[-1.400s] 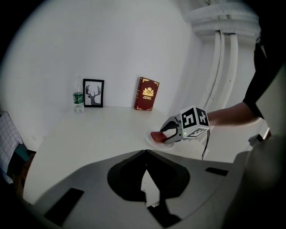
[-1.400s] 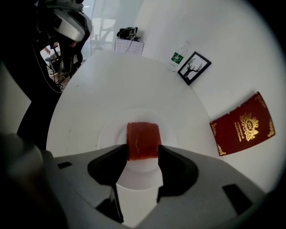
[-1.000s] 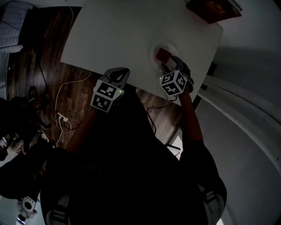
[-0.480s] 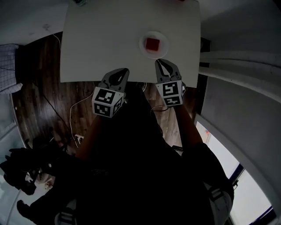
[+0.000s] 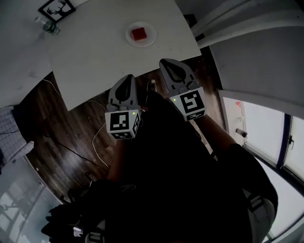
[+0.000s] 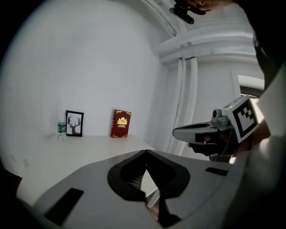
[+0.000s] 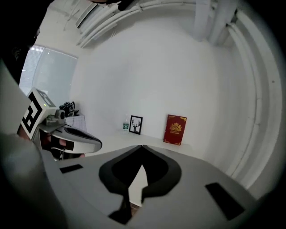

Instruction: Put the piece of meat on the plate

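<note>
The red piece of meat [image 5: 138, 33] lies on the small white plate [image 5: 149, 39] near the right end of the white table [image 5: 95, 61] in the head view. Both grippers are held off the table's near edge, over the floor, well short of the plate. My left gripper [image 5: 127, 78] is shut with nothing in it, and its own view shows the jaws [image 6: 146, 151] meeting at the tip. My right gripper [image 5: 166, 61] is also shut and empty, its jaws [image 7: 142, 146] closed together. Neither gripper view shows the plate or the meat.
A framed deer picture [image 5: 56, 9] and a small bottle [image 5: 50, 27] stand at the table's far left, by a white wall. A red book [image 6: 121, 124] leans against that wall. Dark wood floor with a white cable [image 5: 97, 137] lies below the grippers. Curtains [image 5: 247, 23] hang at right.
The right gripper, which was at the plate with its jaws beside the meat, has drawn back, risen and shut. The left gripper rose too. The meat stays on the plate.
</note>
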Motion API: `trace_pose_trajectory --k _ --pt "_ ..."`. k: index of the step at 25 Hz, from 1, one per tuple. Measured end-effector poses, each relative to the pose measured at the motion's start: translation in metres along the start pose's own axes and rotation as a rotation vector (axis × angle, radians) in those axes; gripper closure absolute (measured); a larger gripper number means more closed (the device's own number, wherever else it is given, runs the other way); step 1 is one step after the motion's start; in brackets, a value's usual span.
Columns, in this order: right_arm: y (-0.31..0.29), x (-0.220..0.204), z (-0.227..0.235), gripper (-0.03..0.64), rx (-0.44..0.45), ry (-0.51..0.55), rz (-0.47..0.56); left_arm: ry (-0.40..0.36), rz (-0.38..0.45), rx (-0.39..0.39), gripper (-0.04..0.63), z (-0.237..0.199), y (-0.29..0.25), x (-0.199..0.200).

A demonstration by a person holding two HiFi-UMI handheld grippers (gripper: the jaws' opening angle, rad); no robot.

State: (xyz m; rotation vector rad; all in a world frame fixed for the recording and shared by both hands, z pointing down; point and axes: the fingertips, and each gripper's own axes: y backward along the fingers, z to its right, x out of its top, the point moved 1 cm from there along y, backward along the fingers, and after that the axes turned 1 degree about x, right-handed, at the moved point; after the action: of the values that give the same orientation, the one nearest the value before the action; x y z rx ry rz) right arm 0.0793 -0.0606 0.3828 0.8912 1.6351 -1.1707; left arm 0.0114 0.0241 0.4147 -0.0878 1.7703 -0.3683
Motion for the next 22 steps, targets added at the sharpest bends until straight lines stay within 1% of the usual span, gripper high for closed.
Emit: trace_pose_trajectory --k 3,5,7,9,16,22 --pt "0.024 0.01 -0.01 0.595 -0.012 -0.009 0.044 -0.022 0.046 -0.056 0.592 0.024 0.007 0.013" --pt "0.036 0.022 -0.017 0.595 -0.01 -0.013 0.096 -0.033 0.079 -0.08 0.592 0.034 0.013 0.023" --pt "0.045 0.037 -0.019 0.595 -0.017 -0.031 0.143 -0.042 0.105 -0.088 0.592 0.041 0.017 0.032" --pt "0.049 0.046 -0.015 0.595 -0.026 -0.033 0.166 -0.051 0.121 -0.084 0.592 0.044 0.017 0.04" --pt "0.056 0.051 0.009 0.595 -0.039 0.025 0.175 -0.066 0.146 -0.079 0.592 0.055 0.004 0.06" --pt "0.06 0.045 0.015 0.595 -0.036 0.066 0.166 -0.061 0.152 -0.103 0.592 0.074 -0.001 0.057"
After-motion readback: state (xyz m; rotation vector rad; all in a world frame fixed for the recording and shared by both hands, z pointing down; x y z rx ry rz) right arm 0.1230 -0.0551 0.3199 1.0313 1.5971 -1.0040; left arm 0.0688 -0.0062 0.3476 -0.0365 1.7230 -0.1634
